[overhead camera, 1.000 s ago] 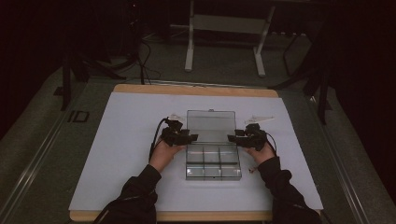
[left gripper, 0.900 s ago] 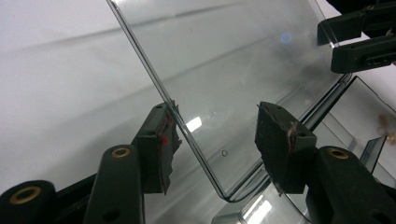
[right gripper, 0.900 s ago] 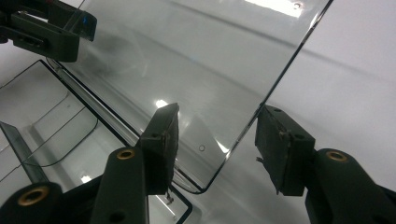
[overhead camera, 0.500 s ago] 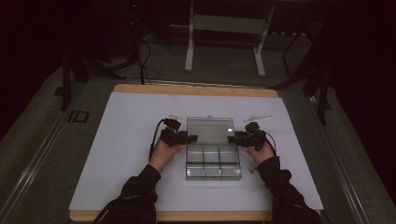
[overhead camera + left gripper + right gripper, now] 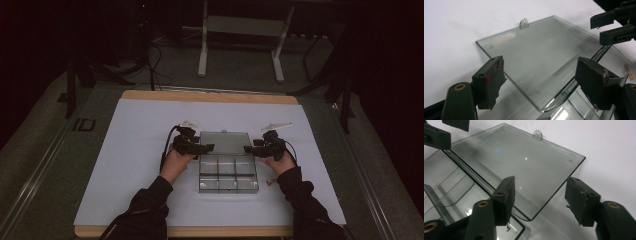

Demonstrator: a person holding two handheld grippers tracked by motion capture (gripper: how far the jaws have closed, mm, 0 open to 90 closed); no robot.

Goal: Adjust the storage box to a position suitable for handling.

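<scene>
the clear box [image 5: 228,172] lies opened, lid [image 5: 224,142] at 12 o'clock. the left gripper [image 5: 206,148] and right gripper [image 5: 248,149], jaws just opening, are released beside the lid's edges.

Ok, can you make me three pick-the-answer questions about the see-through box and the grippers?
1. Where does the lid lie?
A. flat on the table behind the box
B. shut over the box
C. on the floor

2. How many compartments does the clear box show?
A. two
B. six
C. ten

3. How are the left gripper and the right gripper?
A. both open
B. both shut on the lid
C. one holds a pen

Answers: 1 A, the lid rests flat beyond the box. 2 B, two rows of three. 3 A, the jaws stand apart, having just been opening, and do not press the lid.
</scene>
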